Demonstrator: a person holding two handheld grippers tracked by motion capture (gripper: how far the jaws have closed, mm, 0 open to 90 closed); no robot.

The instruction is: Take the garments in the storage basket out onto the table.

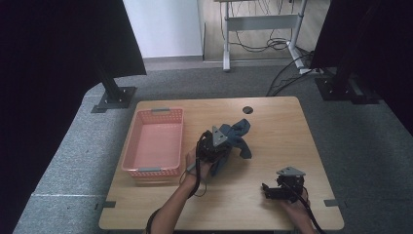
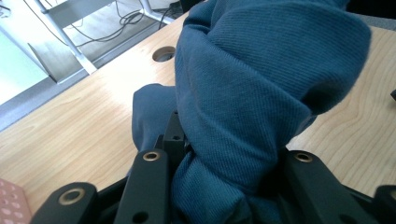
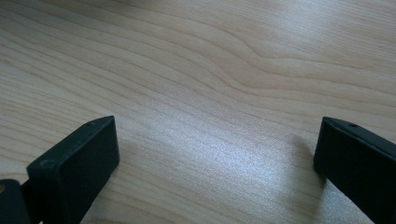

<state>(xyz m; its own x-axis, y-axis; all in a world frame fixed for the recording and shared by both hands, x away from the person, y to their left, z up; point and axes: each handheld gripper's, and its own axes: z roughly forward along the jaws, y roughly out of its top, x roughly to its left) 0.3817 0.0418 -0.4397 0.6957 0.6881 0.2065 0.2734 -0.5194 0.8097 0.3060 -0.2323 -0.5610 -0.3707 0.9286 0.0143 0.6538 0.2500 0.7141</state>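
Note:
A blue knitted cloth (image 1: 236, 135) lies bunched near the middle of the wooden table (image 1: 272, 122). My left gripper (image 1: 215, 146) is shut on the blue cloth (image 2: 252, 93), whose folds bulge up between and above the two black jaws in the left gripper view. My right gripper (image 1: 271, 191) rests low near the table's front right, open, with only bare wood (image 3: 210, 93) between its jaws. Its fingertips (image 3: 79, 163) stand wide apart just above the surface.
A pink plastic basket (image 1: 155, 142) with nothing in it stands on the left part of the table. A round cable hole (image 1: 248, 110) sits near the far edge. Black stands and a desk frame with cables are on the floor beyond.

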